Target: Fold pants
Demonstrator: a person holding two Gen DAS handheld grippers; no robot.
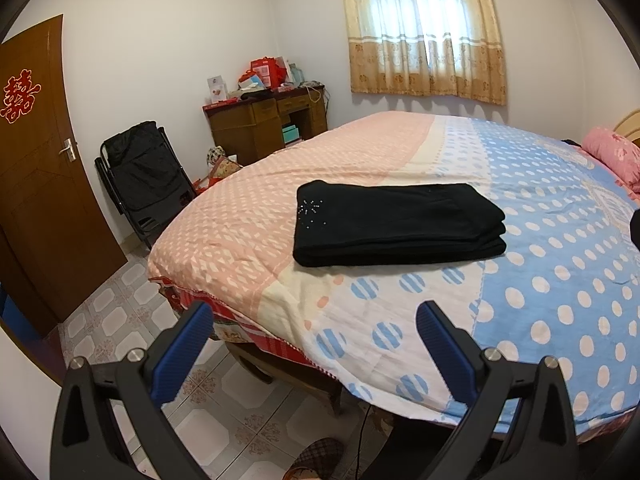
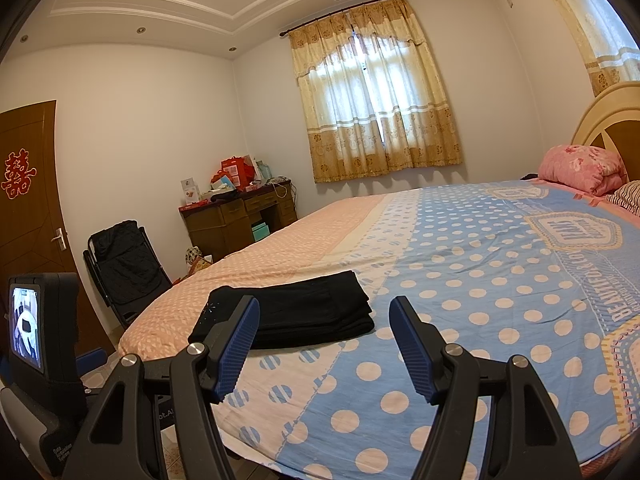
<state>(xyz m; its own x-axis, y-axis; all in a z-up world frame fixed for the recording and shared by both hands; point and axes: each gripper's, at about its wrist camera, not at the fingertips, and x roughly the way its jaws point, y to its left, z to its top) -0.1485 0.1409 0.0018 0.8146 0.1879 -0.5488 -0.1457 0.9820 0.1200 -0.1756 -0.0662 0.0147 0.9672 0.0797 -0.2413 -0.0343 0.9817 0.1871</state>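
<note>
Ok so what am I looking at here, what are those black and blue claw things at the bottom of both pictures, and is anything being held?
Those are hand-held tongs, one in each of a person's hands, each with a camera looking along its two blue fingers. One picture is from the left tongs, the other from the right tongs. Both are open and hold nothing. Ahead is a bed with a polka-dot quilt. On it lie black pants, already folded into a neat stack. The box with a small screen in the right view seems to be the back of the other device.

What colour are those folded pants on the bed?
Black, with a small sparkly stud cluster near one corner; the pants show best in the left wrist view.
</note>
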